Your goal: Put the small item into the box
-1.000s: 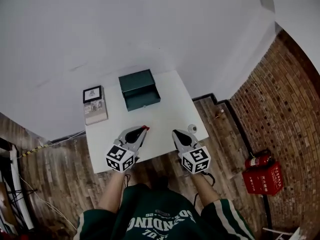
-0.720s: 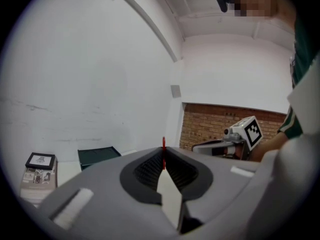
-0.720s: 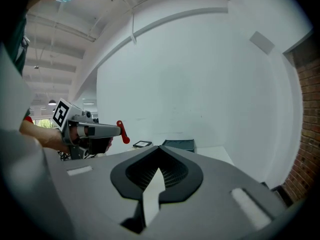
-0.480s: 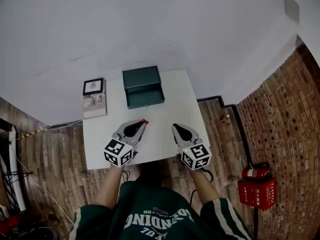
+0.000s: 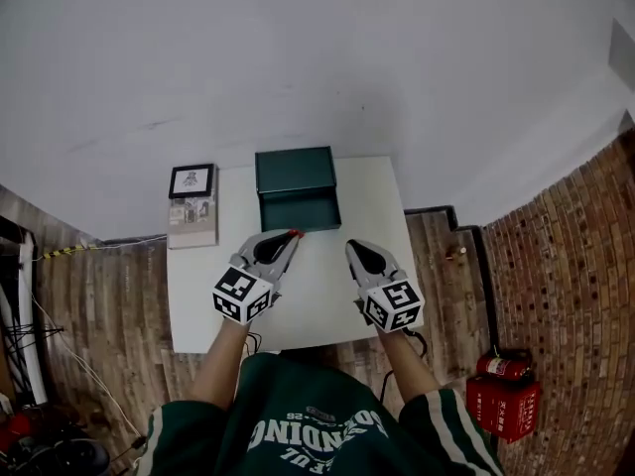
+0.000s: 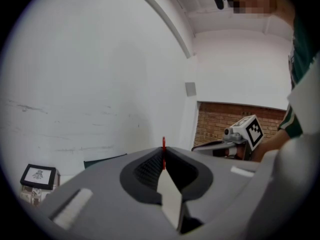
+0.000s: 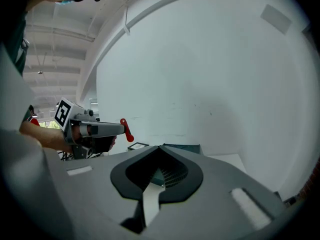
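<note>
A dark green open box (image 5: 298,188) stands at the far middle of the white table (image 5: 317,310). My left gripper (image 5: 294,235) is shut on a small red item (image 5: 295,233), which it holds above the table just in front of the box's front edge. The left gripper view shows the red item (image 6: 163,150) as a thin strip sticking up between the closed tips. My right gripper (image 5: 349,247) is shut with nothing in it, to the right of the left one and short of the box. In the right gripper view, the red item (image 7: 126,129) pokes out of the left gripper (image 7: 118,128).
A framed picture (image 5: 190,180) lies on a book-like stack (image 5: 191,221) at the table's far left corner. A white wall rises behind the table. A red fire extinguisher (image 5: 499,365) and a red case (image 5: 501,407) sit on the wood floor at the right.
Both grippers have moved forward toward the box. The left tip with the red item has gone from mid-table to the box's front edge. The head view has shifted too.
</note>
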Tool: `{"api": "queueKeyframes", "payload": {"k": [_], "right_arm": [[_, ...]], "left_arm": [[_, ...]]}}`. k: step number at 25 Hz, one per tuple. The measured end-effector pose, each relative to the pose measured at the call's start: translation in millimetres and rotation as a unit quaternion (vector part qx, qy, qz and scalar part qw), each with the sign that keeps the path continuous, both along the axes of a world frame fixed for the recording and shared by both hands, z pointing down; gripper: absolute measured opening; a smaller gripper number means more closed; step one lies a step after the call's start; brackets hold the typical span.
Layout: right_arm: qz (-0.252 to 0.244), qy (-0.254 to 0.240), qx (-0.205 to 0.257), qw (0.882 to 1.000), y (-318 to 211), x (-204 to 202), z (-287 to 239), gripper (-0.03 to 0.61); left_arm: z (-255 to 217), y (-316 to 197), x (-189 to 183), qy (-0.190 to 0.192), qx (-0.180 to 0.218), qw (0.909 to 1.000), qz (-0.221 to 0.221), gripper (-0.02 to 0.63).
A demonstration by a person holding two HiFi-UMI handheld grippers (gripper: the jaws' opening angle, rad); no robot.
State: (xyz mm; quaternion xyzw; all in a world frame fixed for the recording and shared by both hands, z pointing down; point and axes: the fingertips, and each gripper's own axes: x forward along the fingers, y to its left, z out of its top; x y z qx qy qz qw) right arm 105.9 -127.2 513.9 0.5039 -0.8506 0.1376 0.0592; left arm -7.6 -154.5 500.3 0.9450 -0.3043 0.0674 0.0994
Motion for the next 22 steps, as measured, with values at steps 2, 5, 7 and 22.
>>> {"api": "queueKeyframes", "payload": {"k": [2, 5, 7, 22], "right_arm": [[-0.007, 0.003, -0.003, 1.0, -18, -4, 0, 0.002], [-0.018, 0.007, -0.005, 1.0, -39, -13, -1, 0.002], [-0.023, 0.007, -0.005, 1.0, -51, -18, -2, 0.002], [-0.061, -0.014, -0.02, 0.998, -99, -18, 6, 0.002]], "left_arm": [[-1, -15, -2, -0.002, 0.001, 1.0, -0.003, 0.064], [-2, -32, -6, 0.0, 0.003, 1.0, -0.008, 0.064], [0, -41, -11, 0.0, 0.003, 0.9999, -0.012, 0.064], [11, -87, -14, -0.014, -0.013, 0.998, -0.06, 0.064]]}}
